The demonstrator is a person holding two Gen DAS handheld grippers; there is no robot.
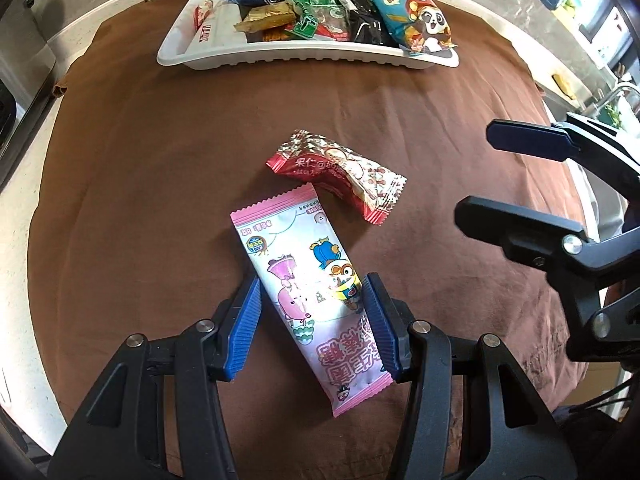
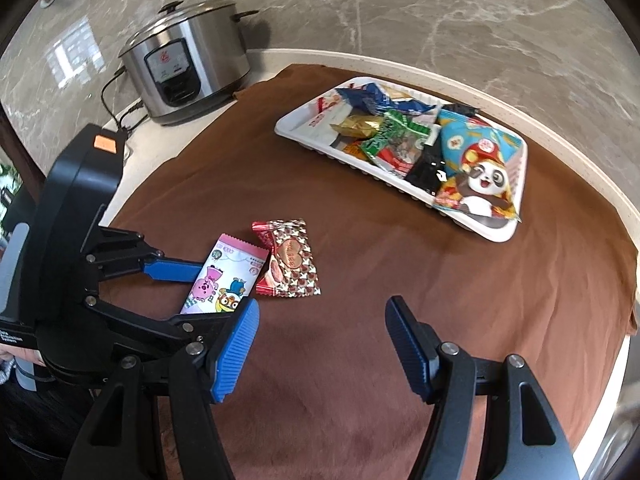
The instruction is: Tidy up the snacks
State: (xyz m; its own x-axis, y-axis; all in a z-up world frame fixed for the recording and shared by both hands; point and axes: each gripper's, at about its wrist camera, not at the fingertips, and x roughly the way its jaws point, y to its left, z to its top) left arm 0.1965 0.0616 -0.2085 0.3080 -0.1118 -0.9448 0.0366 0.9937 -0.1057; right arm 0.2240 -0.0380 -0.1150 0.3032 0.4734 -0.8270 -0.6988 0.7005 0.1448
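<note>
A pink cartoon snack packet [image 1: 308, 288] lies on the brown cloth between the fingers of my left gripper [image 1: 314, 320]. The jaws stand open around it, with the right pad close to or touching its edge. The packet also shows in the right wrist view [image 2: 224, 280]. A red and gold heart-print packet [image 1: 340, 172] lies just beyond it, touching its far corner, and shows in the right wrist view [image 2: 290, 258]. A white tray [image 1: 280, 58] at the far side holds several snack packets. My right gripper [image 2: 322, 344] is open and empty above bare cloth, to the right of the left gripper.
The brown cloth [image 2: 400, 260] covers a round white table. A steel rice cooker [image 2: 188, 64] with a cord stands at the table's far left. The tray [image 2: 504, 220] sits at the far right in the right wrist view. A marble wall is behind.
</note>
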